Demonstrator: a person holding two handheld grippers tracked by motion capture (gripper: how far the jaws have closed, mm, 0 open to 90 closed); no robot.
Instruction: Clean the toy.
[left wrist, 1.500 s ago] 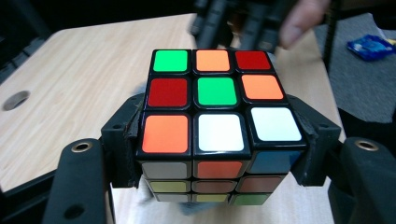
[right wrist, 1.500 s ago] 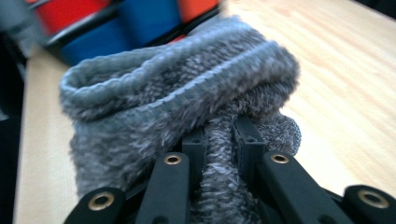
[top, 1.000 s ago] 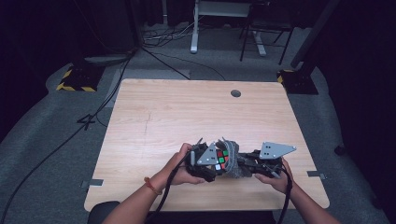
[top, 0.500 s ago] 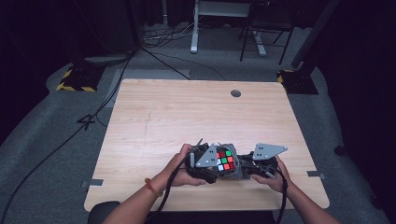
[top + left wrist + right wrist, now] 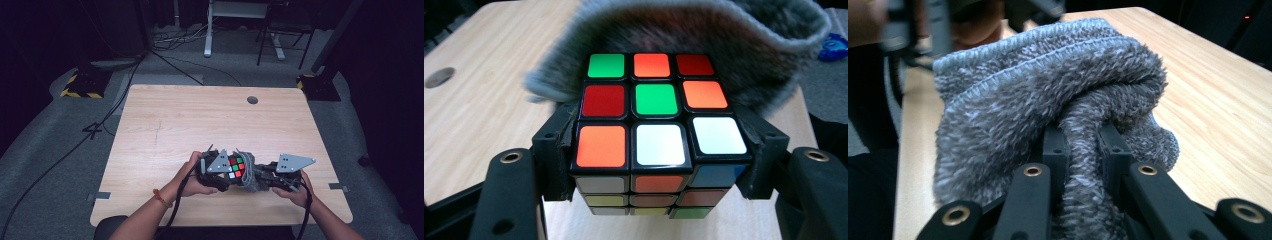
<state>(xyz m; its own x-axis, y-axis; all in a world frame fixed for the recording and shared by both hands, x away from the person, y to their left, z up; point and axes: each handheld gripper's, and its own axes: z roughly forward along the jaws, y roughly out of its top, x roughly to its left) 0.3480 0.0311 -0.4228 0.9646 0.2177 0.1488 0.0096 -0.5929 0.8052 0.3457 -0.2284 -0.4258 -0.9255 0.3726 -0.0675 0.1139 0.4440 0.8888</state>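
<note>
Clamping cube [image 5: 656, 125] in left jaws, right jaws pinching grey sock [image 5: 1048, 125], table [image 5: 165, 120].

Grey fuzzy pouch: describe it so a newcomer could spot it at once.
On the light wooden table, near its front edge, two hand-held grippers meet. Between them sits the grey fuzzy knitted pouch, pinched by the right gripper; its open mouth faces the multicoloured puzzle cube, clamped in the left gripper.
</note>
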